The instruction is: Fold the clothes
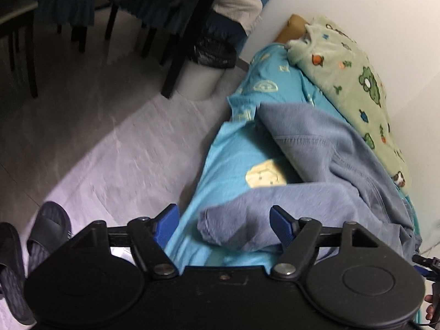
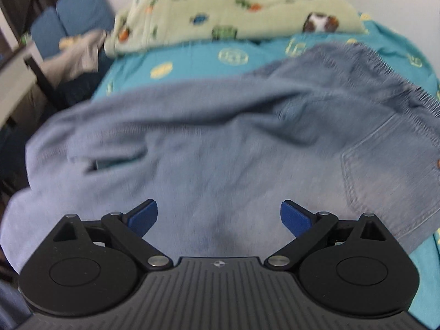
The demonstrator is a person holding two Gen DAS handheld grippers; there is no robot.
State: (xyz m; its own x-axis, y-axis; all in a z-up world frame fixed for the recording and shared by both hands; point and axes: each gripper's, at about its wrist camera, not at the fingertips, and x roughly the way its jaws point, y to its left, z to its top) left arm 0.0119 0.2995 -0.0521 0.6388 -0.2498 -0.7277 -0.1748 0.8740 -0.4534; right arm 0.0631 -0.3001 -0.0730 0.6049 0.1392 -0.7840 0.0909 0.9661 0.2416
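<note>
denim, pale blue and soft with wear, is lying crumpled across the teal bed sheet [image 1: 228, 151], and we are looking down on it from both wrists. in the left wrist view the jeans [image 1: 330, 159] are spreading from about five o'clock up toward one o'clock, with one leg end bunching right between our blue pads. our left gripper [image 1: 224, 222] is hanging with its jaws spread apart, nothing pinched, the left pad over the sheet's edge and the right pad over the fabric. a green cartoon blanket [image 1: 354, 82] is lying along the wall at two o'clock, a bin with a black liner [image 1: 203, 68] is standing on the floor at twelve o'clock beside dark chair legs, and a pair of dark slippers [image 1: 30, 253] is sitting at eight o'clock.

in the right wrist view the jeans [image 2: 220, 137] are filling the middle, a back pocket [image 2: 385, 181] showing at three o'clock. our right gripper [image 2: 219, 217] is hovering over them with its jaws spread wide, holding nothing. the green blanket [image 2: 233, 8] is lying at twelve o'clock behind the teal sheet [image 2: 192, 57], the picture blurring throughout.
</note>
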